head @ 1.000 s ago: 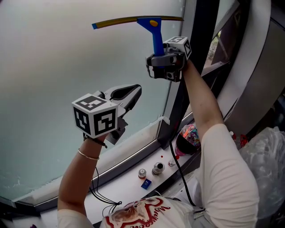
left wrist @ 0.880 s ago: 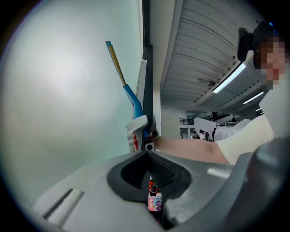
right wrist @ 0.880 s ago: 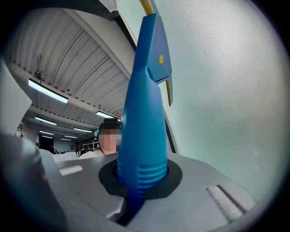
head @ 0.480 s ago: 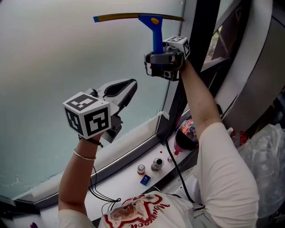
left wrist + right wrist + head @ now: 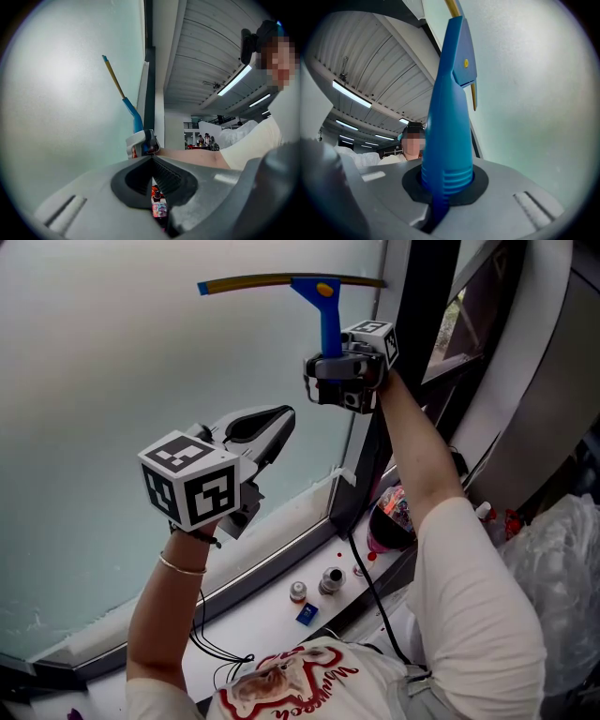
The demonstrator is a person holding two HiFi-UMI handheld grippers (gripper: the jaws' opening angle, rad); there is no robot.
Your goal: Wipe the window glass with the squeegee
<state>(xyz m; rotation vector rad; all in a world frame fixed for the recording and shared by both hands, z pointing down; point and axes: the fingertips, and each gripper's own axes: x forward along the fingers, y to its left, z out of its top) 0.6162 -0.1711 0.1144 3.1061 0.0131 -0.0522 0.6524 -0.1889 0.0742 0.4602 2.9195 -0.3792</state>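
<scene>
The squeegee [image 5: 328, 307] is up at 12 o'clock in the head view, raised against the glass [image 5: 112, 362]. Its yellow-backed blade runs level from 9 to 3 o'clock, and the right end reaches the dark frame [image 5: 417, 324]. The blue handle drops straight toward 6 o'clock into the right gripper [image 5: 330, 357]. In the right gripper view the jaws are clamped tight on the ribbed foot of the handle. The handle rises from between them toward 12 o'clock, with the blade's edge turned to the glass at 2 o'clock. The blade lies right along the pane, but I cannot tell whether the rubber actually presses on it.

The left gripper [image 5: 279, 423] hangs at 8 o'clock from the right one, well apart from the squeegee, and points toward 2 o'clock at the glass. Its jaws are closed, tips meeting, with nothing between them. Its cube [image 5: 192, 486] sits at the 7 o'clock end, over the hand.

Down at 6 o'clock the white sill [image 5: 253, 624] carries two small round fittings [image 5: 330, 579] and a little blue piece [image 5: 306, 614]. A black cable [image 5: 373, 592] runs past them. At 4 o'clock a clear plastic bag [image 5: 562, 577] bulges beside the person's right sleeve [image 5: 478, 615].
</scene>
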